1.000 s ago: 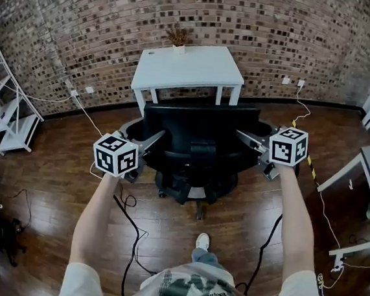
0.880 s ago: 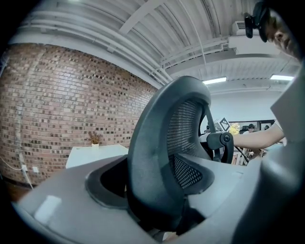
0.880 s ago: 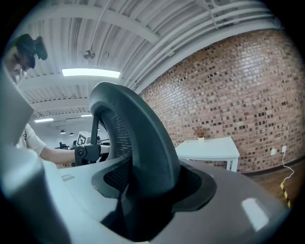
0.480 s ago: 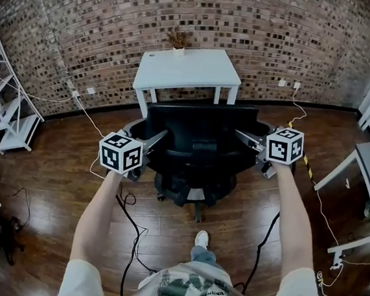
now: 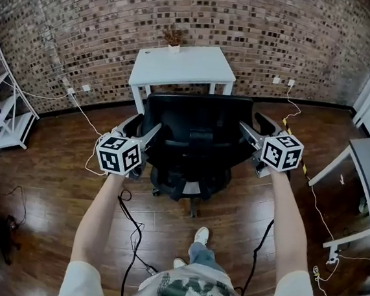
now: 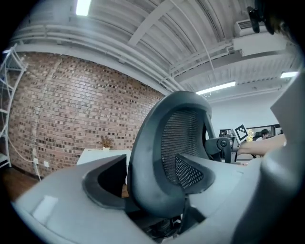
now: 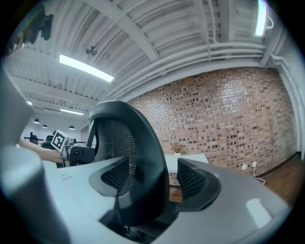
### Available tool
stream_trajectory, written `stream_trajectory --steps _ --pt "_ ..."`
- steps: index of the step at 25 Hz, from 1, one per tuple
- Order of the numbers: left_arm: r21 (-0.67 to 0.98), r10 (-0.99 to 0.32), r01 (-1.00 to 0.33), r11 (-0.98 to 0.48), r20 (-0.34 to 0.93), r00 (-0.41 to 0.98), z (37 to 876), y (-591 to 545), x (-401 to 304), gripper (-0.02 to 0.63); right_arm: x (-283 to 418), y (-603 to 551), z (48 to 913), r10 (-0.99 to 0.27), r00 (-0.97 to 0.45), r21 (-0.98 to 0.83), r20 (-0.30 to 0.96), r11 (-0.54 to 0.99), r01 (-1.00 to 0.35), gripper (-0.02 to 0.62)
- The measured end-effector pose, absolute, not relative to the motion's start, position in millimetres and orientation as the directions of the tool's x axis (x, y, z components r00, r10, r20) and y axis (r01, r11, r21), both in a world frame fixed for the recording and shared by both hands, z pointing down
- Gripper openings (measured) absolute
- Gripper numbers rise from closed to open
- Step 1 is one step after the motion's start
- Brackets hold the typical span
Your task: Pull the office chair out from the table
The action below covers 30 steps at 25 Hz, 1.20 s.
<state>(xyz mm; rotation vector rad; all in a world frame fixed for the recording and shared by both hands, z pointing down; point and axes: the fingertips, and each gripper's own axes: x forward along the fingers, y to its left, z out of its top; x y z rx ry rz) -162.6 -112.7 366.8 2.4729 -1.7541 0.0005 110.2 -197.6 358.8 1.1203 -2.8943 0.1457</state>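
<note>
The chair point(image 5: 196, 135) stands just in front of the white table point(image 5: 180, 64), its back toward me. The pull looks mostly done, though I can't tell whether the seat is fully clear of the table edge. My left tool point(image 5: 144, 131) is spread astride one side rim of the backrest, with a gap showing beside one pad. My right tool point(image 5: 252, 126) straddles the other rim and its jaws are opening, neither pad pressing. What's left, I judge, is to let go or drag a little more. Behind the chair, black cables point(image 5: 129, 220) lie on the wood floor point(image 5: 51, 183) beside my own shoe point(image 5: 199, 235) — both in the wheels' path. A white rack point(image 5: 5, 117) stands well off to the left.
</note>
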Motion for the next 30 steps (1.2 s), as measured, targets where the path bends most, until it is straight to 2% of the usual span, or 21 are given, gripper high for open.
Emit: stream_trajectory --steps 3,6,11,13,22,25,30 --pt "0.078 -0.95 -0.948 -0.308 0.028 0.311 362.6 -97.5 -161.2 0.308 116.6 -176.7 350.7 -0.692 -0.72 -0.027 0.053 0.719 -0.694 0.314" --pt "0.03 -0.961 -0.961 -0.276 0.024 0.277 364.4 -79.0 -156.1 0.251 114.3 -145.5 347.2 -0.694 -0.718 0.048 0.052 0.72 -0.692 0.314" --pt "0.023 -0.97 -0.97 -0.242 -0.016 0.241 361.2 -34.0 -134.7 0.169 100.2 -87.0 351.0 -0.666 -0.744 0.113 0.052 0.744 -0.658 0.248" --pt "0.057 -0.971 -0.97 -0.238 -0.046 0.236 357.7 -14.4 -116.2 0.113 95.2 -62.9 353.2 -0.658 -0.751 0.124 0.057 0.751 -0.649 0.209" --pt "0.117 -0.964 -0.959 -0.259 -0.096 0.249 351.2 67.1 -16.6 0.069 102.6 47.3 356.7 -0.619 -0.786 0.125 0.009 0.78 -0.613 0.12" --pt "0.133 -0.964 -0.956 -0.261 -0.087 0.252 356.9 95.6 12.8 0.017 116.2 79.8 360.9 -0.613 -0.79 0.116 -0.005 0.784 -0.609 0.068" --pt "0.132 -0.96 -0.951 -0.279 -0.074 0.271 369.0 135.2 55.6 0.017 132.3 128.9 366.8 -0.598 -0.801 0.094 -0.036 0.796 -0.598 0.023"
